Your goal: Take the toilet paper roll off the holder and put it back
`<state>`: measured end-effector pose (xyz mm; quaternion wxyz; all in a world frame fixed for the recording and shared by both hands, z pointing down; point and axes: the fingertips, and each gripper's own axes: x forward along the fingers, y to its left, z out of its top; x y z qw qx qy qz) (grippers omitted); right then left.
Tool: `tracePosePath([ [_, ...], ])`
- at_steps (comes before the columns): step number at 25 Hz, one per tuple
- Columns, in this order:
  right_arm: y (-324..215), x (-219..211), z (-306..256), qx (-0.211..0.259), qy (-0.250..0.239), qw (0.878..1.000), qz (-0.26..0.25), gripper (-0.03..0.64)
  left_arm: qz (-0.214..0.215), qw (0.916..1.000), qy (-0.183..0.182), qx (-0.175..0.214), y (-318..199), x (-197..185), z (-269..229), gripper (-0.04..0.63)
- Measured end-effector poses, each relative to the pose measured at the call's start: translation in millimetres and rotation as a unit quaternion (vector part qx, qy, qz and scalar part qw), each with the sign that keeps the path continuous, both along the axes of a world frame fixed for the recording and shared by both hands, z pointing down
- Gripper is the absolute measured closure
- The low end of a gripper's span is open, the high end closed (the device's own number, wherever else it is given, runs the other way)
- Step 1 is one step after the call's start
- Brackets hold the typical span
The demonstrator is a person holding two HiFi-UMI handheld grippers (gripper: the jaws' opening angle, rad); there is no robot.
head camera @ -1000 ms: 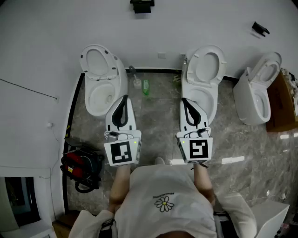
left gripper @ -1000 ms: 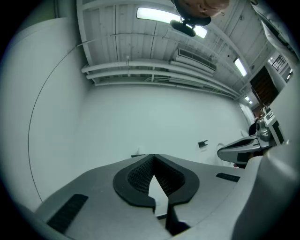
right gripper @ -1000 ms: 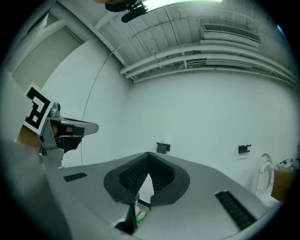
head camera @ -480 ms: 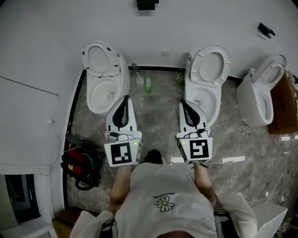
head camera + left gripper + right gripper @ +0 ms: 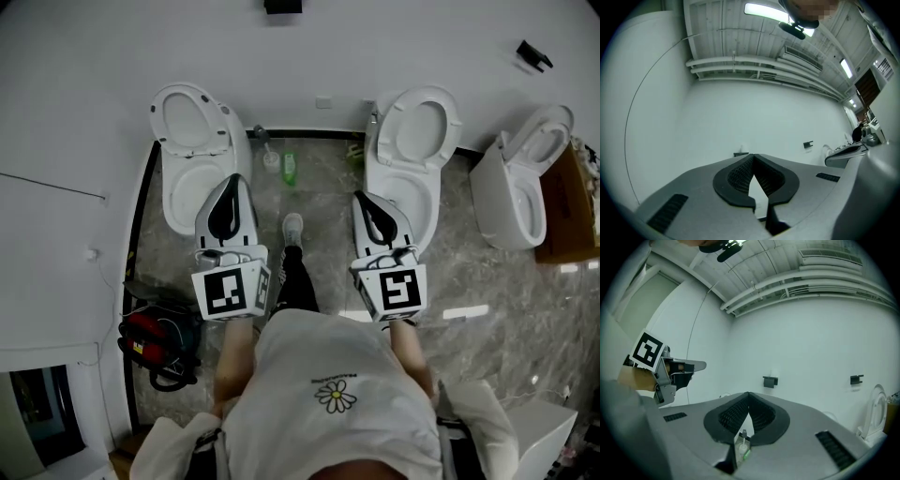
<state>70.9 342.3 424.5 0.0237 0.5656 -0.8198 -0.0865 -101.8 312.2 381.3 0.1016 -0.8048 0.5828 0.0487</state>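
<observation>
Two black wall holders show in the head view, one at top centre [image 5: 282, 6] and one at upper right [image 5: 531, 53]. I cannot make out a toilet paper roll on either. The right gripper view shows the same two holders, the nearer one [image 5: 770, 380] straight ahead and the other holder [image 5: 856, 378] further right. My left gripper [image 5: 232, 180] and right gripper [image 5: 361, 195] are held out side by side at waist height, far short of the wall. Both are shut with nothing between the fingertips, as their own views show for the left gripper [image 5: 753, 155] and the right gripper [image 5: 748, 393].
Three white toilets stand along the wall: a left toilet [image 5: 192, 159], a middle toilet [image 5: 412, 150] and a right toilet [image 5: 520, 187]. A toilet brush [image 5: 269, 155] and green bottle [image 5: 289, 169] sit between the first two. A red-and-black device [image 5: 155, 337] lies on the floor at left, a cardboard box [image 5: 567, 206] at right.
The person has stepped forward, one foot now out in front between the grippers. The left gripper has shifted left and further out; both stay shut.
</observation>
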Motion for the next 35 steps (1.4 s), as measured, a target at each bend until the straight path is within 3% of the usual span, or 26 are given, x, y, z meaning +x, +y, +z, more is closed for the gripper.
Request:
tracePosePath([
  [3, -27.5, 3.2, -2.9, 0.011, 0.002, 1.000, 0.010, 0.607, 0.015, 0.9999, 0.003, 0.001, -38.7, 5.2, 0.9, 0.578],
  [8, -98.8, 7.4, -23.2, 0.064, 0.016, 0.997, 0.035, 0.607, 0.043, 0.9982, -0.012, 0.041, -124.1, 19.5, -20.0, 0.578],
  [12, -168.0, 10.8, -13.7, 0.027, -0.014, 0.998, 0.047, 0.607, 0.058, 0.9980, -0.001, 0.024, -190.0, 23.8, -19.4, 0.578],
  [15, -233.6, 9.0, -13.0, -0.016, -0.007, 0.998, 0.057, 0.607, 0.069, 0.9974, 0.010, 0.020, -251.4, 27.0, -25.9, 0.578],
  [21, -367.3, -12.7, -50.1, 0.017, 0.010, 0.999, 0.038, 0.607, 0.080, 0.9959, 0.034, 0.024, -374.7, 22.9, -53.8, 0.578],
  [24, -419.5, -15.7, -63.4, 0.001, 0.006, 0.999, 0.047, 0.607, 0.087, 0.9952, 0.038, 0.024, -425.5, 21.1, -62.3, 0.578],
  [29, -472.2, -15.8, -76.3, 0.008, -0.016, 0.999, 0.035, 0.607, 0.093, 0.9948, 0.032, 0.025, -476.8, 27.3, -67.3, 0.578],
  [35, -497.6, -0.6, -78.3, 0.006, -0.029, 0.999, 0.038, 0.606, 0.089, 0.9957, 0.024, 0.013, -493.5, 44.3, -61.1, 0.578],
])
